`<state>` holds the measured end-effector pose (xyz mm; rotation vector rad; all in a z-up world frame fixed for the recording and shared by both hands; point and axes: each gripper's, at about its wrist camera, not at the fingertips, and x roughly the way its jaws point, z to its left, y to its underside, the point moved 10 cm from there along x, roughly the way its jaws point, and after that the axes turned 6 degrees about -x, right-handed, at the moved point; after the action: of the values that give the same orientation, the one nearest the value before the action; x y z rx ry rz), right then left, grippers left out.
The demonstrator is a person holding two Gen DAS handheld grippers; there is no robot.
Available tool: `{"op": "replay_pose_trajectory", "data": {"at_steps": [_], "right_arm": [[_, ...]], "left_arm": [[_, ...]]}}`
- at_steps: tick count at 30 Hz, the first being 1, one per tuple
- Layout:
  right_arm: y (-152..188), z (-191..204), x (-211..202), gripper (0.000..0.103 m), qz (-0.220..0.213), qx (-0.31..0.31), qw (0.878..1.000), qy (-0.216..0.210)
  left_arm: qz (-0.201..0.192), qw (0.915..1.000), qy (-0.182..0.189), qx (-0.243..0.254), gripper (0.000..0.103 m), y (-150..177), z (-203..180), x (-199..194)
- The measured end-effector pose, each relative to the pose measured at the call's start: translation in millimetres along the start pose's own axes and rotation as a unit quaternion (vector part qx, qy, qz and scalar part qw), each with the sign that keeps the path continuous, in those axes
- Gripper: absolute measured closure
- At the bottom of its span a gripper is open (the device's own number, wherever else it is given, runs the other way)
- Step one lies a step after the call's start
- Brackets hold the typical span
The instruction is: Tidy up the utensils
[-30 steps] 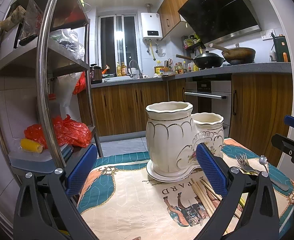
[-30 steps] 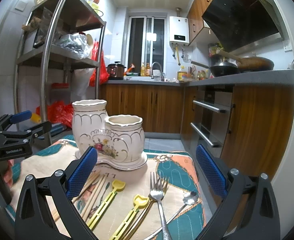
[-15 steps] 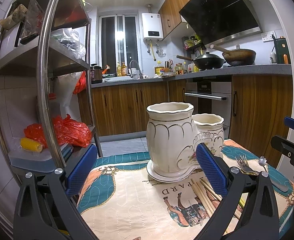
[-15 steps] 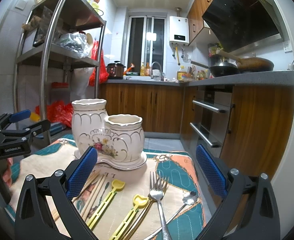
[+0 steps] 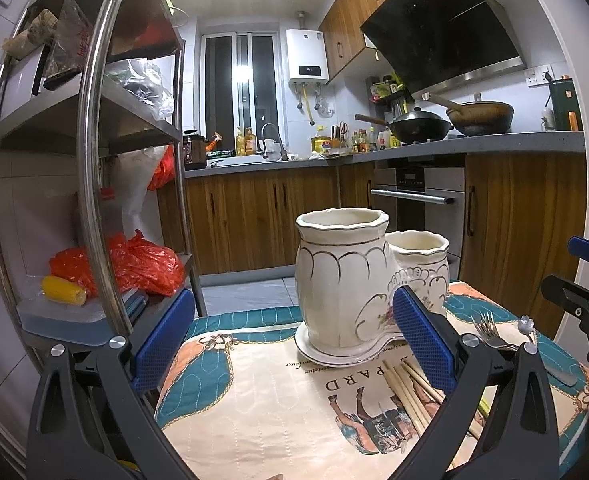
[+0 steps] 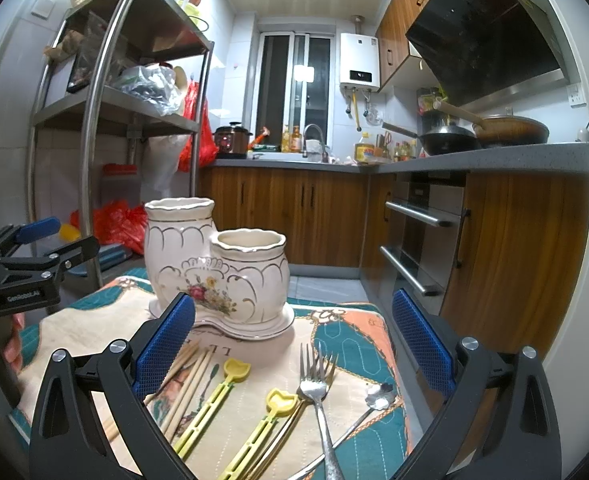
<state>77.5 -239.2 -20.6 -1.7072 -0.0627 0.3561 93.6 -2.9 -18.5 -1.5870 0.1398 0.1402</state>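
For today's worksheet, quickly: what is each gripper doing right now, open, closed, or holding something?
Left gripper: open, holding nothing.
Right gripper: open, holding nothing, above the utensils on the cloth.

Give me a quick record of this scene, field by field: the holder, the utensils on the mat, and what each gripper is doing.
holder: cream two-cup ceramic holder on its saucer, upright, nothing visible inside
chopsticks: bundle flat on the mat, in front of the holder
yellow utensils: two lying beside the chopsticks
fork: metal, tines toward the holder
spoon: flower-shaped bowl, right of the fork
left gripper: open, holding nothing
right gripper: open, above the utensils
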Motion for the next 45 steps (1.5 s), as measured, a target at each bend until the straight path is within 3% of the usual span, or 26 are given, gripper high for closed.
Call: {"op": "replay_pose_trajectory", "data": {"at_steps": [27,32,37,40,45], "right_arm": [[-1.6,-2.8,-2.9,0.005,-0.005,0.010,1.000,0.002],[-14.2,-43.5,-14.8,0.005,-0.027,0.044,0.998,0.039],[-7.2,-91.5,-13.6,0.005,-0.003,0.120,0.991,0.065],[1.5,-103.3,-8.5,0.005,0.023,0.135,0.988,0.074],[18.5,-90.7,9.6,0.008,0.100,0.099,0.989,0.042]], "left_arm": [[0.007,1.0000,0.001,0.000,0.005,3.0,-1.5,0.6],[0.011,0.9999,0.006,-0.001,0.005,4.0,-3.1,0.4],[0.020,0.9997,0.011,0.010,0.005,5.1,-7.1,3.7],[0.042,0.9987,0.021,0.019,0.005,10.8,-12.6,8.7],[0.141,0.9881,0.048,0.039,0.007,40.2,-23.5,23.8]]}}
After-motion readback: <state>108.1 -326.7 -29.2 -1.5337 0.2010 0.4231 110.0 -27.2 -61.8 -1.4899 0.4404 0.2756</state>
